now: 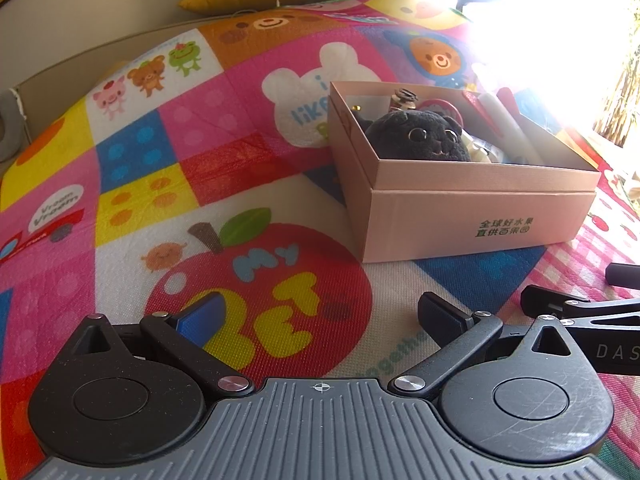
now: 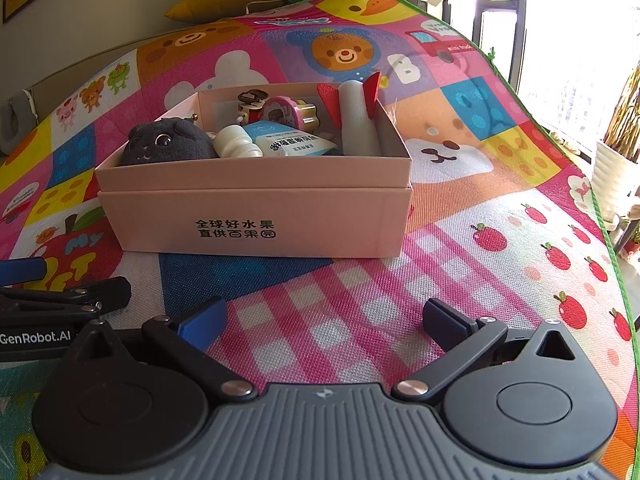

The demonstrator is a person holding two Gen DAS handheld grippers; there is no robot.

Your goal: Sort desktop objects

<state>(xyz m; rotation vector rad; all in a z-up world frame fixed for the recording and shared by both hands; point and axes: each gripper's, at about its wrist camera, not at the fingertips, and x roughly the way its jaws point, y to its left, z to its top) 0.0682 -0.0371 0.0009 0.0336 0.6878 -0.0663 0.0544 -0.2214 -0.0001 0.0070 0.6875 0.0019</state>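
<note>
We hold our left gripper (image 1: 320, 316) and right gripper (image 2: 324, 320) wide open and empty over the colourful cartoon play mat (image 2: 460, 240), near the pink cardboard box (image 2: 256, 216) crammed with a black plush cat (image 2: 168, 142) and trinkets, which a careless reach might tip out.

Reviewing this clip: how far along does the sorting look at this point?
Done: the pink box already holds the black plush cat, a white bottle, a sachet, a white foam rocket and small trinkets. In hand: nothing; the left tongs and right tongs are open and empty, low over the mat. Left: no loose items show on the mat, so it looks nearly or fully finished.
</note>
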